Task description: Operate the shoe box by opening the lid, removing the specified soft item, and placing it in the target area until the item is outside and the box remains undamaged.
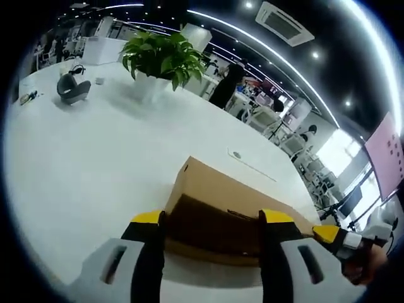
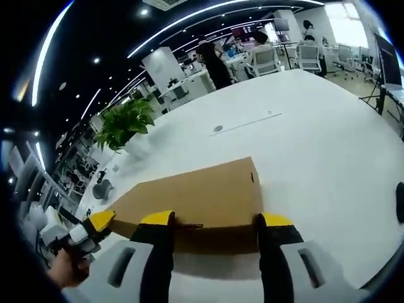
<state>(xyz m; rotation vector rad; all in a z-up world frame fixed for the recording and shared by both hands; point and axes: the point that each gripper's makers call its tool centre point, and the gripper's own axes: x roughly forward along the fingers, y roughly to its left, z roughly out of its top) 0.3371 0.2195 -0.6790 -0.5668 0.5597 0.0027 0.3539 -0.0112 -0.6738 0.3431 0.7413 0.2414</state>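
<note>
Big open-plan office, dark ceiling with long light strips, desks and chairs at the back, people standing and sitting there. Wide white counter takes up most of both views. On it a closed brown cardboard shoe box, lid still on, lying flat near the counter's near edge. Leafy green potted plant in a white pot stands well beyond the box; small grey rounded gadget further off toward the far end. Thin flat white strip with a round mark lies on the counter behind the box.

Left hand-held gripper, black jaws with yellow tips, spread wide open, jaws standing either side of the box's near face, holding nothing; cannot tell whether the tips touch the cardboard. Right hand-held gripper likewise wide open, jaws framing the box's near long side, gripping nothing; contact not clear. In the left gripper view the right one pokes in at lower right with a hand on it; in the right gripper view the left one shows at lower left, hand-held too
</note>
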